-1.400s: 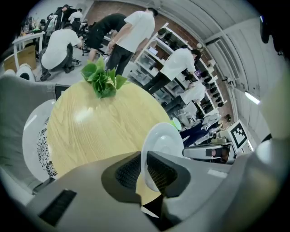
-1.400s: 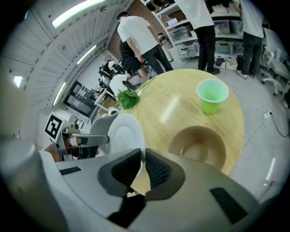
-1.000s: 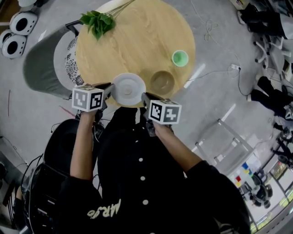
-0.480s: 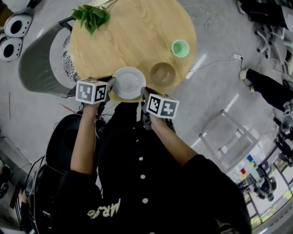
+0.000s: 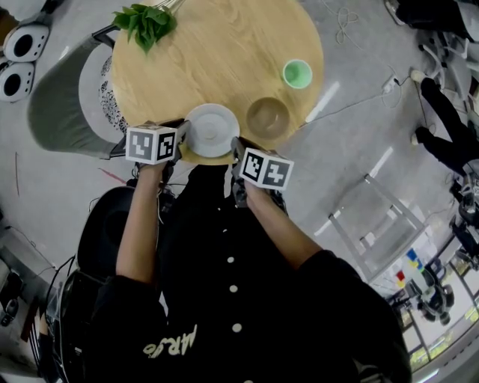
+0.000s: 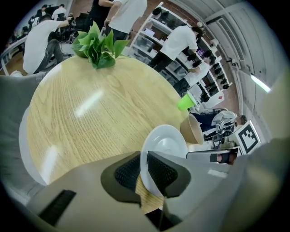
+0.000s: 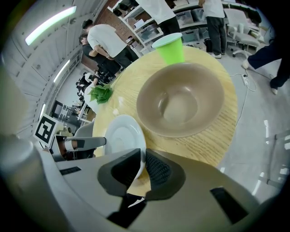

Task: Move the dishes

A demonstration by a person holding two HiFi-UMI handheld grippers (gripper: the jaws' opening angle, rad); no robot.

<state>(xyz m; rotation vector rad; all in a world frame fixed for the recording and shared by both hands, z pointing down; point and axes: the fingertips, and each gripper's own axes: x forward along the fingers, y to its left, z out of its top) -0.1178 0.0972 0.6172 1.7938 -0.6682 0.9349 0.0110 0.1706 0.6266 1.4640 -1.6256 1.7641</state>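
Observation:
A white plate (image 5: 212,129) lies at the near edge of the round wooden table (image 5: 217,52), held from both sides. My left gripper (image 5: 182,135) is shut on its left rim; in the left gripper view the pads (image 6: 129,171) pinch the plate (image 6: 165,145) edge. My right gripper (image 5: 238,148) is shut on the right rim, the plate (image 7: 122,136) between its pads (image 7: 156,168). I cannot tell whether the plate rests on the wood. Just right of the plate sits a brown bowl (image 5: 268,117), empty.
A green cup (image 5: 297,73) stands beyond the bowl near the table's right edge. A leafy plant (image 5: 144,22) lies at the far left of the table. A grey chair (image 5: 63,105) stands left of the table. Cables run over the floor at the right.
Both grippers have sunk a little toward the table with the white plate still held between them. Bowl, cup and plant have not moved.

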